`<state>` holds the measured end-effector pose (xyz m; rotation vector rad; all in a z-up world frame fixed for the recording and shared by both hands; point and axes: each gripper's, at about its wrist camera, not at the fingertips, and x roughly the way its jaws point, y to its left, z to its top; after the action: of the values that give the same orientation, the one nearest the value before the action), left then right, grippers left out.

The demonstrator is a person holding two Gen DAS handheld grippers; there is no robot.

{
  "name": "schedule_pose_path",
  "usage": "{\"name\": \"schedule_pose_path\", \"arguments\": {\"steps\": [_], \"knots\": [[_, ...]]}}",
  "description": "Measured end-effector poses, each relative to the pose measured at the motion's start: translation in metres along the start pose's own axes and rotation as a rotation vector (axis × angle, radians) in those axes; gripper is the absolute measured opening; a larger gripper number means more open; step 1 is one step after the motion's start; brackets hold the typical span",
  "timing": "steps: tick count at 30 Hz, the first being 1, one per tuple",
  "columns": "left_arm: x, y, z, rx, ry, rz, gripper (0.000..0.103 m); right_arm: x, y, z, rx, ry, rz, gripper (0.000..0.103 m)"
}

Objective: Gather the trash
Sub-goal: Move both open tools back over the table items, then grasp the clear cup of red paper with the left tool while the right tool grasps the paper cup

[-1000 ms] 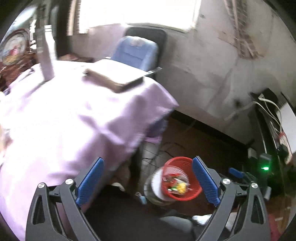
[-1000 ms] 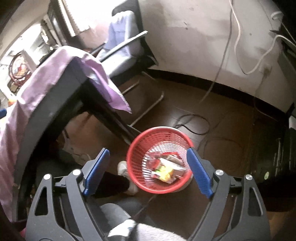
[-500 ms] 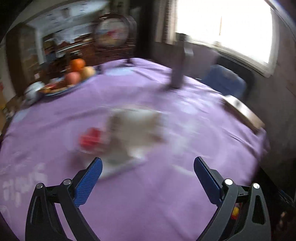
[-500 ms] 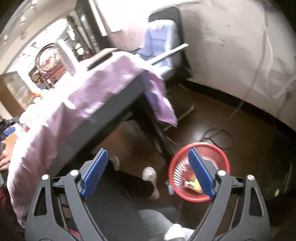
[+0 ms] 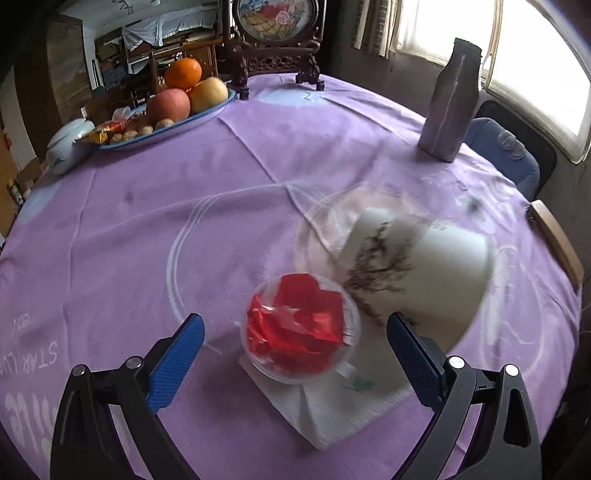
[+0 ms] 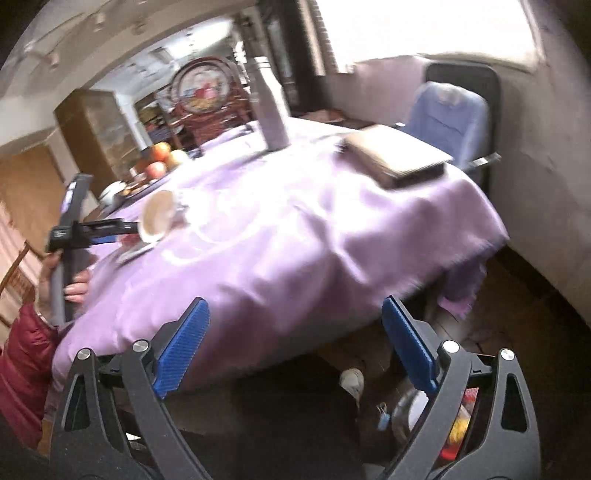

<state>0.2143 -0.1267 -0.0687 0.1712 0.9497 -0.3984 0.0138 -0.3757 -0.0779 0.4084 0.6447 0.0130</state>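
On the purple tablecloth (image 5: 110, 240) lies a clear plastic cup stuffed with a red wrapper (image 5: 299, 328), resting on a white napkin (image 5: 332, 406). Beside it, a white paper cup (image 5: 417, 266) with a dark branch print lies on its side. My left gripper (image 5: 293, 325) hovers open just above and in front of the clear cup. My right gripper (image 6: 293, 306) is off the table's edge, its jaws opening with nothing between them. The right wrist view shows the left gripper (image 6: 107, 230) by the paper cup (image 6: 159, 216). The red trash basket (image 6: 461, 421) peeks out on the floor.
A fruit plate (image 5: 166, 110), a white lidded jar (image 5: 68, 144), a framed picture stand (image 5: 277, 22) and a grey bottle (image 5: 450, 103) stand at the table's far side. A book (image 6: 399, 158) lies near the blue chair (image 6: 447, 114). A red sleeve (image 6: 22, 369) is at left.
The left gripper swung from the floor basket over the table to the clear cup and napkin. The right gripper rose from above the basket to the table's edge, jaws slightly wider.
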Motion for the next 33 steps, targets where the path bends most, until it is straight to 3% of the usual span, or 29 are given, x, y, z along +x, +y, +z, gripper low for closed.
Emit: {"name": "schedule_pose_path", "arguments": {"steps": [3, 13, 21, 26, 31, 33], "knots": [[0.013, 0.015, -0.001, -0.018, 0.042, 0.023, 0.097, 0.016, 0.024, 0.012, -0.042, 0.017, 0.032, 0.092], [0.010, 0.063, -0.004, -0.047, 0.030, 0.075, 0.098, 0.081, 0.112, 0.049, -0.136, 0.091, 0.208, 0.092], [0.010, 0.063, -0.004, -0.097, 0.011, 0.131, 0.099, 0.148, 0.161, 0.076, -0.081, 0.179, 0.326, 0.092], [0.010, 0.062, -0.005, -0.116, 0.004, 0.148, 0.099, 0.182, 0.168, 0.083, 0.021, 0.269, 0.370, 0.092], [0.010, 0.062, -0.005, -0.120, 0.003, 0.151, 0.099, 0.209, 0.175, 0.093, 0.080, 0.299, 0.394, 0.092], [0.010, 0.062, -0.005, -0.120, 0.004, 0.151, 0.099, 0.215, 0.173, 0.095, 0.110, 0.291, 0.407, 0.082]]}}
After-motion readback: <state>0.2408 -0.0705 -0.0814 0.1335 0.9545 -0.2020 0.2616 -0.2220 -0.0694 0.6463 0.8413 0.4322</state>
